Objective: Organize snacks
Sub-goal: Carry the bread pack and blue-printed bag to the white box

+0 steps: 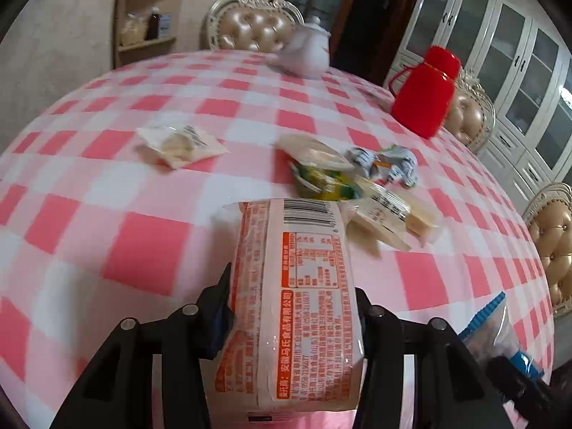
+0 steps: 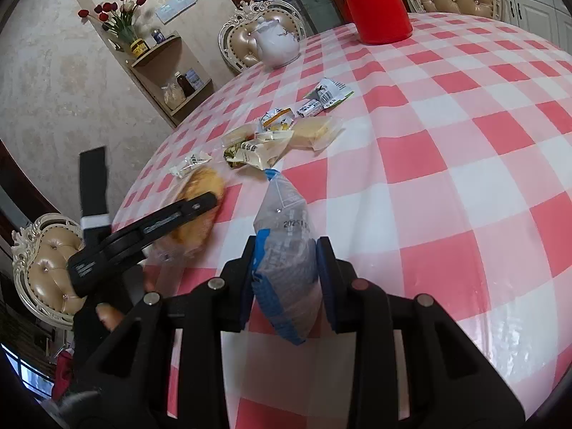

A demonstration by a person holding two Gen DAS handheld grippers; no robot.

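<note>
My left gripper (image 1: 291, 296) is shut on an orange-and-white bread packet (image 1: 289, 286) and holds it above the pink checked tablecloth (image 1: 143, 243). In the right wrist view the same packet (image 2: 196, 211) shows golden bread with the left gripper across it. My right gripper (image 2: 286, 261) is shut on a clear bag with blue edges (image 2: 286, 250); that bag also shows at the lower right of the left wrist view (image 1: 489, 325). A pile of small snack packets (image 1: 350, 186) lies ahead of both grippers, also seen in the right wrist view (image 2: 275, 136). One separate packet (image 1: 180, 144) lies to the left.
A red thermos (image 1: 425, 89) and a white teapot (image 1: 307, 53) stand at the table's far side. Padded chairs (image 1: 250, 25) ring the table. A corner shelf (image 2: 168, 71) with jars and flowers stands by the wall. White cabinets (image 1: 507, 53) fill the right.
</note>
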